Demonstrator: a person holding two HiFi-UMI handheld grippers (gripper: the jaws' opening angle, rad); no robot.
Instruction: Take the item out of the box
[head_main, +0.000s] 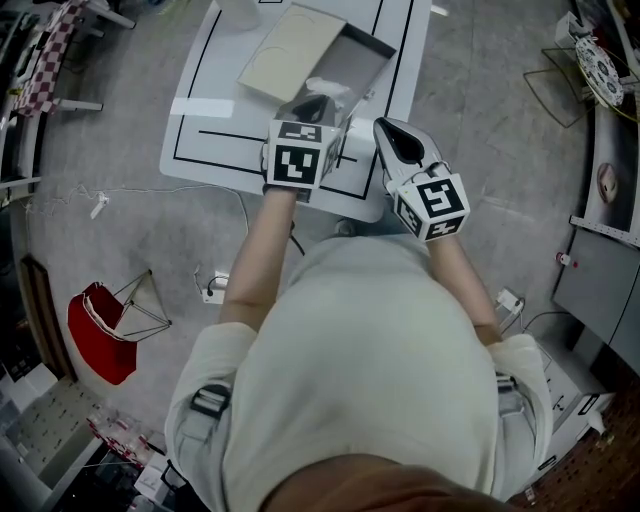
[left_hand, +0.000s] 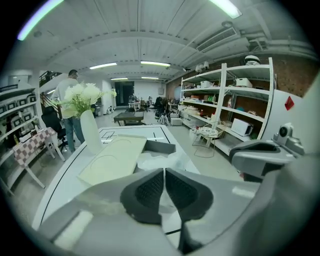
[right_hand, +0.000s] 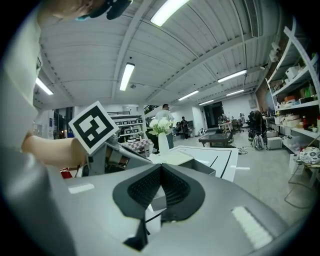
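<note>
From above, the head view shows what neither gripper camera does: both tools held side by side over the near edge of the white worktop (head_main: 200, 100). The left hand-held gripper (head_main: 315, 102) is just short of the grey box (head_main: 365, 45), and the right hand-held gripper (head_main: 385, 128) is beside it, a little nearer the person. A cream lid (head_main: 290, 50) lies tilted over the box's left part. On the floor to the left is a red bag (head_main: 100, 335) on a wire frame.

The left gripper view adds the room: a white vase of flowers (left_hand: 90, 131) behind the lid (left_hand: 112, 160), shelves (left_hand: 235, 105) along the right wall, and a person (left_hand: 67, 100) standing far back. It also looks into the box (left_hand: 160, 146), where the item (left_hand: 157, 161) shows only as crumpled white wrapping, inside the box and untouched.

The left hand-held gripper (left_hand: 164, 171) has its jaws pressed together at the tips, with nothing between them. In its own view the right hand-held gripper (right_hand: 161, 167) is likewise closed and empty, clear of the box, with the left tool's marker cube (right_hand: 92, 127) just to its left.
</note>
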